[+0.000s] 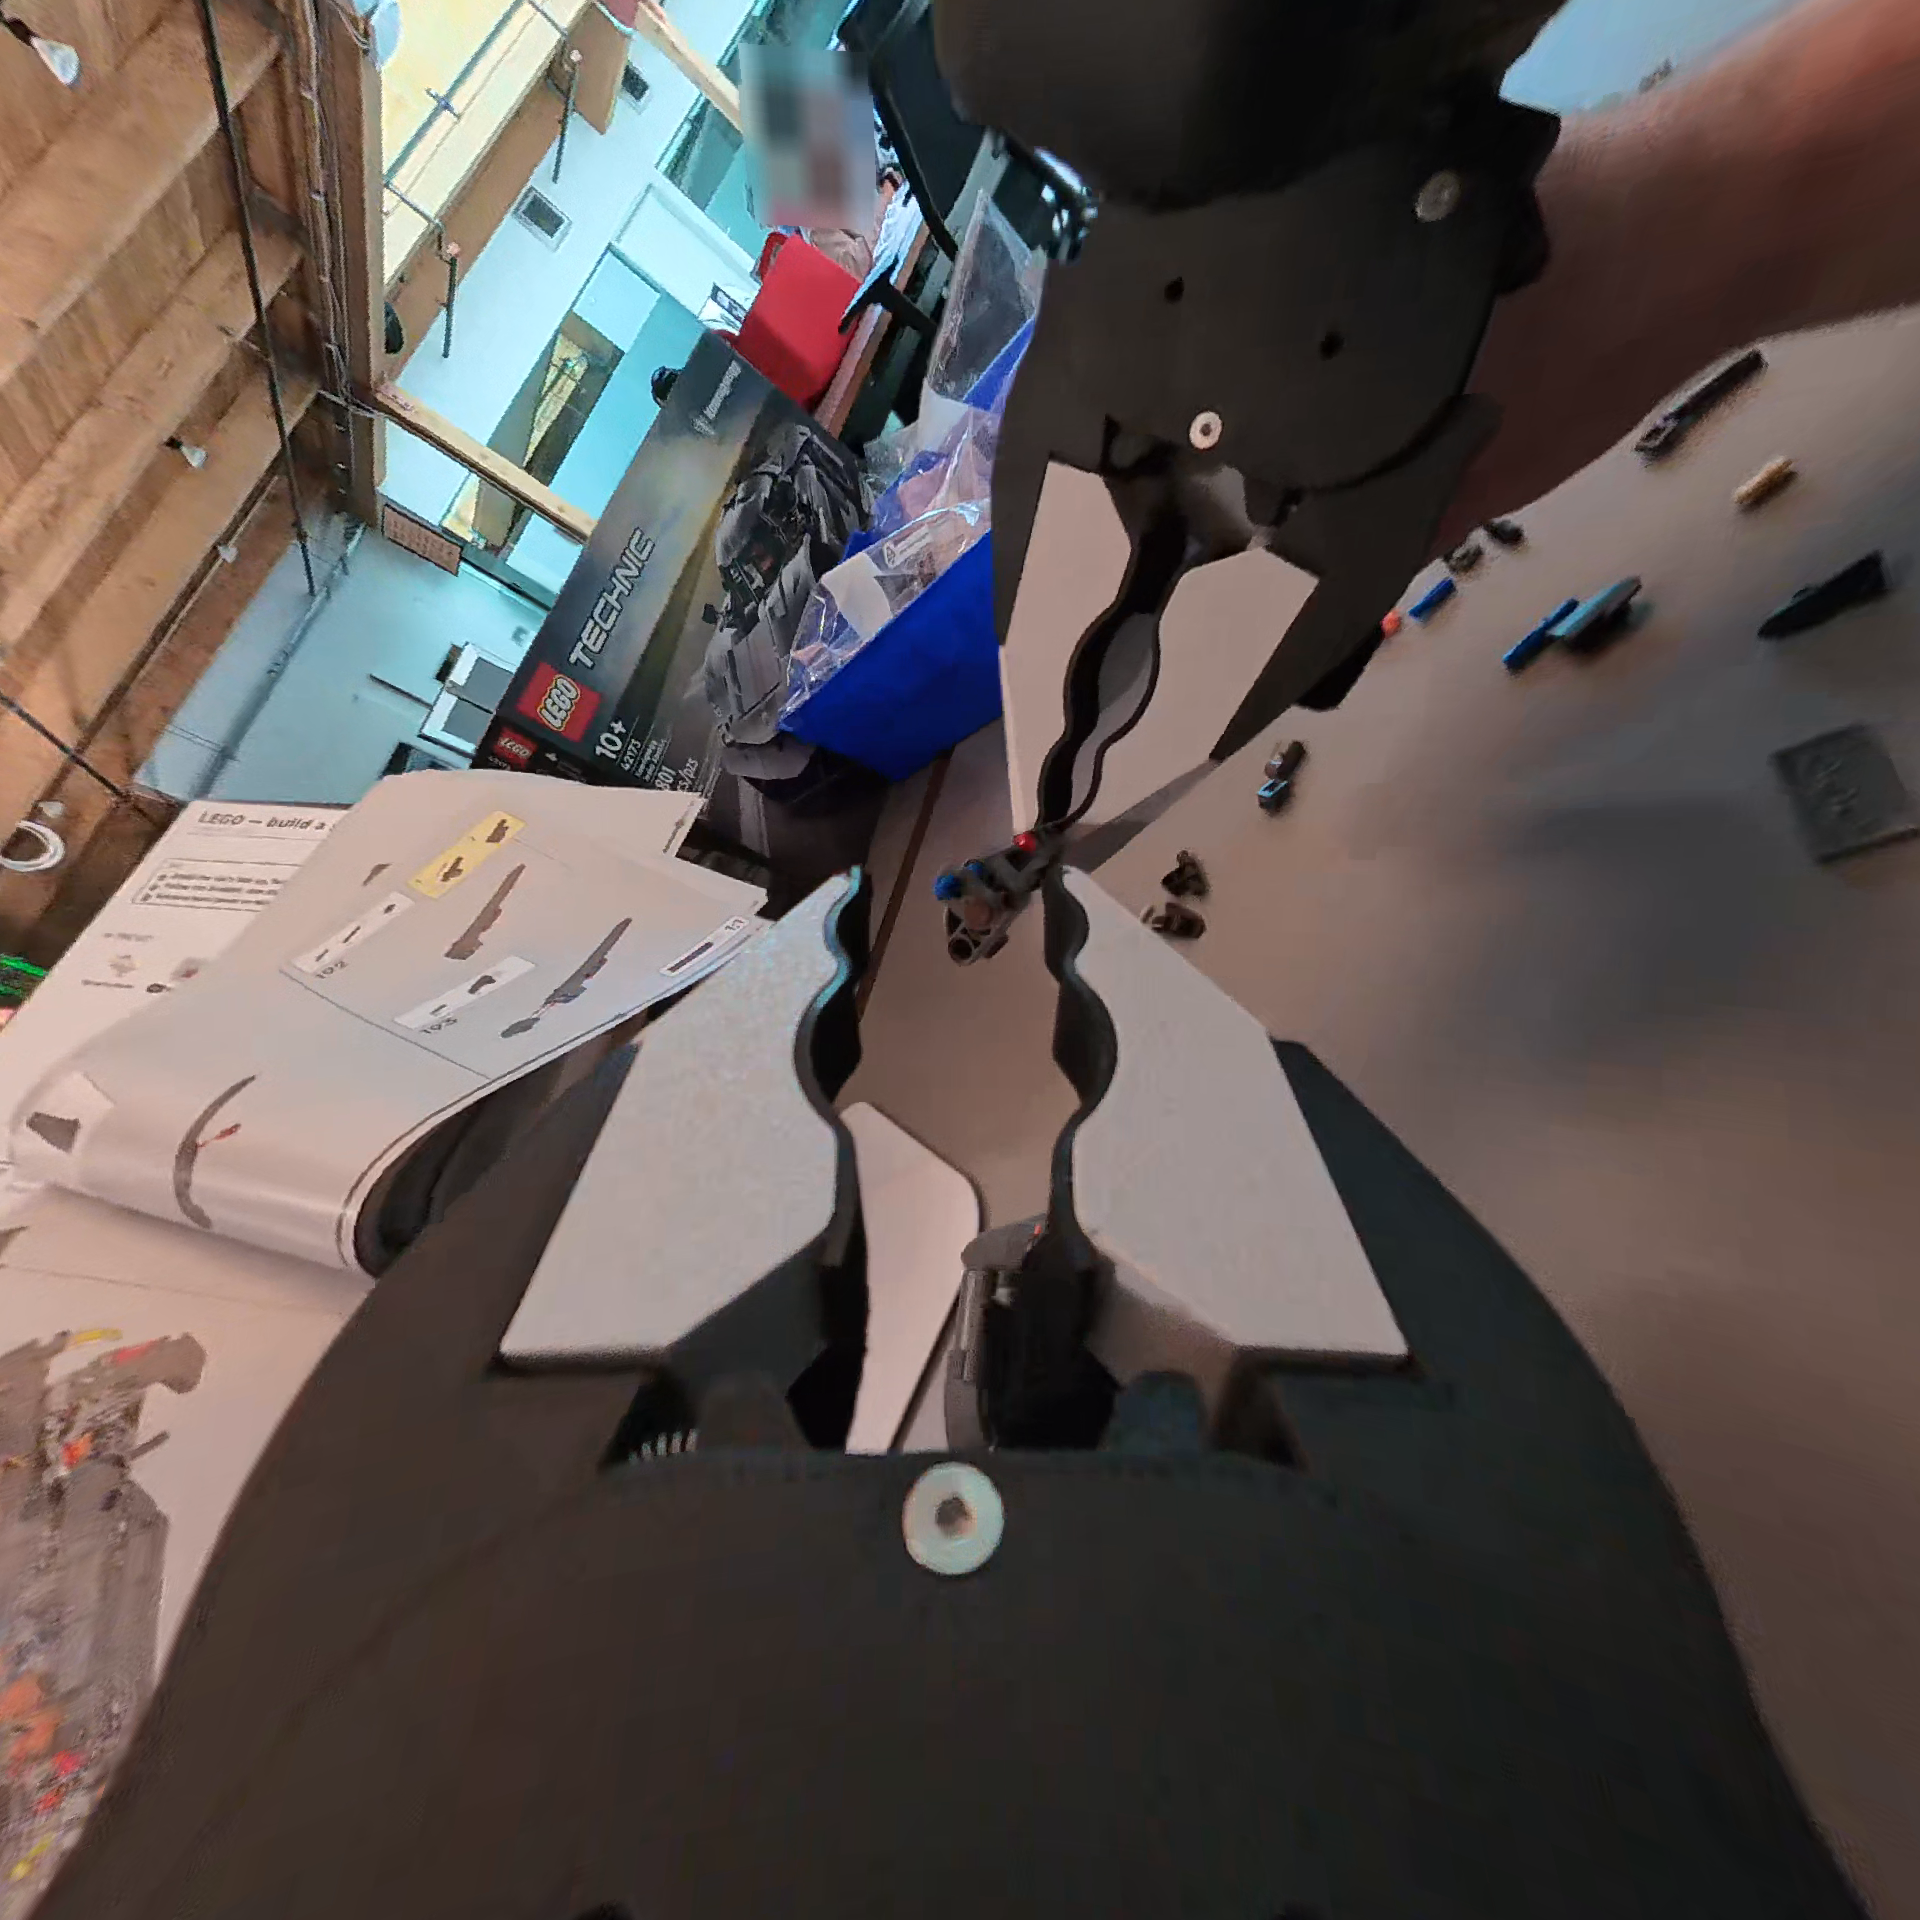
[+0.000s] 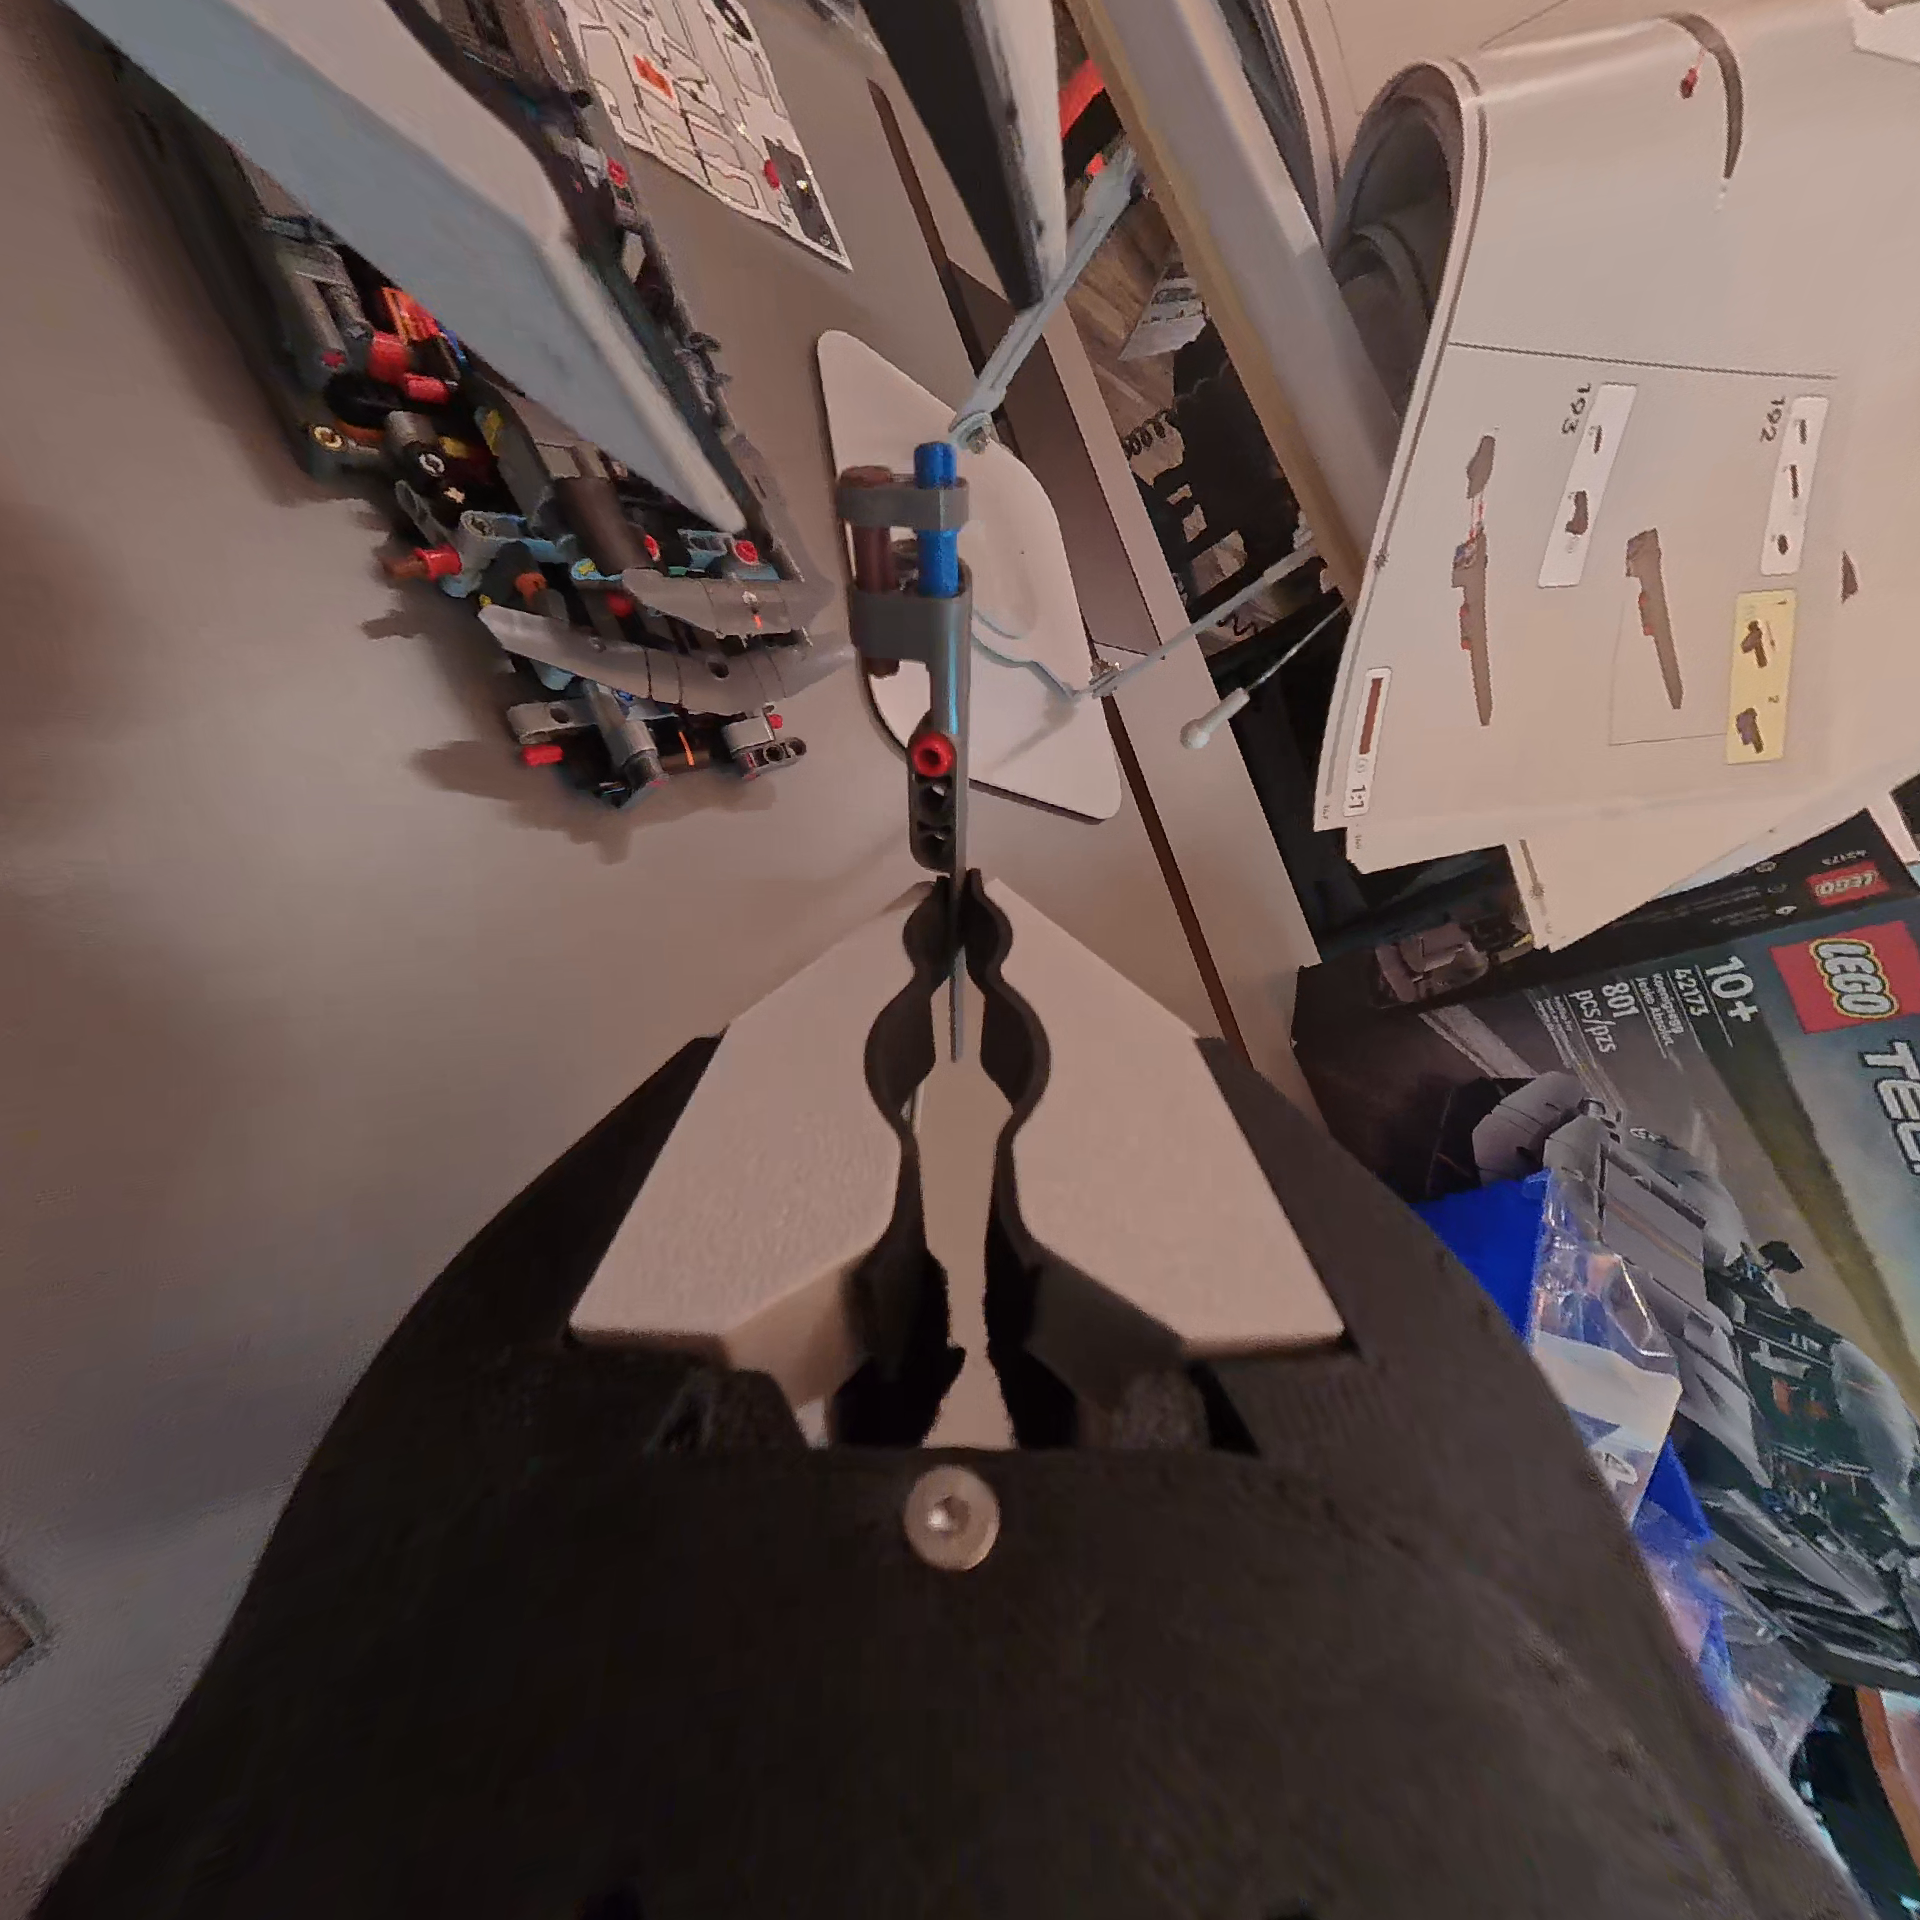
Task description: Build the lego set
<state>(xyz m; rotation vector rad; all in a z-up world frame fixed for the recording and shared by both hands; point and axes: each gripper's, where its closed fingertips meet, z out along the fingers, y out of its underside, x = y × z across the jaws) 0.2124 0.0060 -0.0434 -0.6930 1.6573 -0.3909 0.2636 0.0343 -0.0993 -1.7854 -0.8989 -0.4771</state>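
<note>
The small sub-assembly (image 2: 914,634), a thin grey beam carrying a red pin, a blue pin and a brown pin, is held in the air above the bench (image 2: 260,1039) by the right claw (image 2: 954,894), which is clenched on the beam's narrow end alone. The left claw (image 1: 961,904) is seen released, its fingers spread, with one fingertip (image 1: 1060,914) just beside the sub-assembly; whether it touches cannot be told. The main risk is judged to be a twist or slip of the beam, since so little of it is gripped at the tips; a sideways push from the left claw could lever it out and drop it among the loose parts (image 1: 1558,623) on the bench. A pin could also be knocked out if pressed off-axis. In the left wrist view the right claw is shown coming in from above, pointed down toward the left claw, a bare forearm (image 1: 1714,208) behind it; the two claws meet nearly tip to tip. The partly built model (image 2: 582,582) lies on the bench beyond the sub-assembly, well apart from it, and the open instruction booklet (image 2: 1621,520), the set's box (image 2: 1662,1091) and a blue bin (image 1: 904,675) of bagged parts stand to the side.
</note>
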